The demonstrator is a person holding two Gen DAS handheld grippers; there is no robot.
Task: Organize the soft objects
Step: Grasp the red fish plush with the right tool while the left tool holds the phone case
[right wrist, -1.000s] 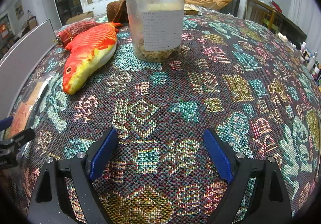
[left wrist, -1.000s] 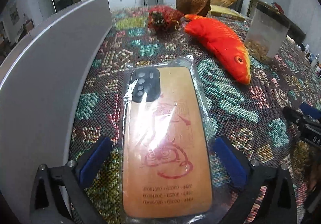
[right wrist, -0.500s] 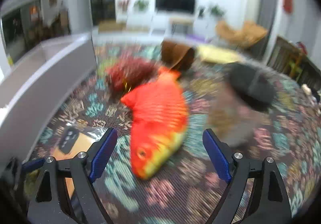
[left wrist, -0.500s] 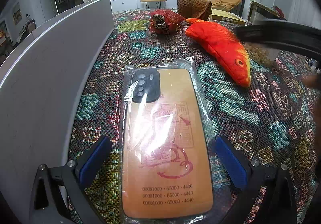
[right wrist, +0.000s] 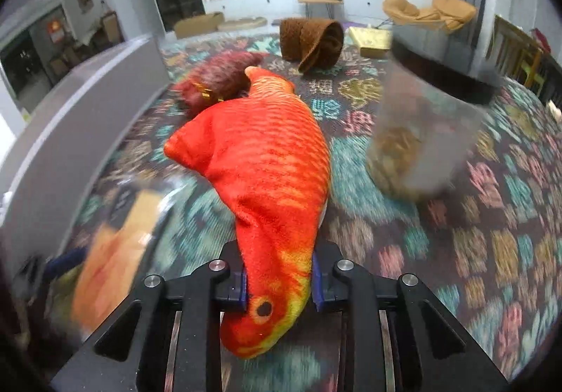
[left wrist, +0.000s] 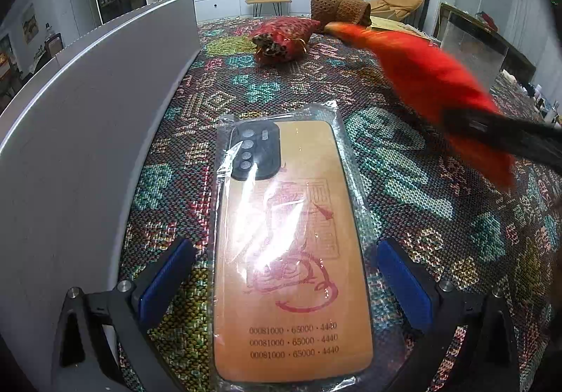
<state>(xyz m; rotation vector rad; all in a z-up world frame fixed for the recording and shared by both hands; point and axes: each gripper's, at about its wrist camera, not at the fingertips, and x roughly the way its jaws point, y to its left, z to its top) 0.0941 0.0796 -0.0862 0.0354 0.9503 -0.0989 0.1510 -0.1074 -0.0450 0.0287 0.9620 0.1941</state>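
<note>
In the right wrist view the plush fish (right wrist: 270, 160) runs from the frame's centre down to the bottom middle, its head end between the right gripper (right wrist: 279, 283) pads. The pouch (right wrist: 221, 79) lies just behind its tail at upper left, the rolled mat (right wrist: 312, 40) farther back at top centre, the jar (right wrist: 421, 132) to the right. The bagged phone case (right wrist: 116, 244) sits at lower left, the board (right wrist: 77, 118) standing along the left edge, all on the patterned cloth (right wrist: 491, 216)
</note>
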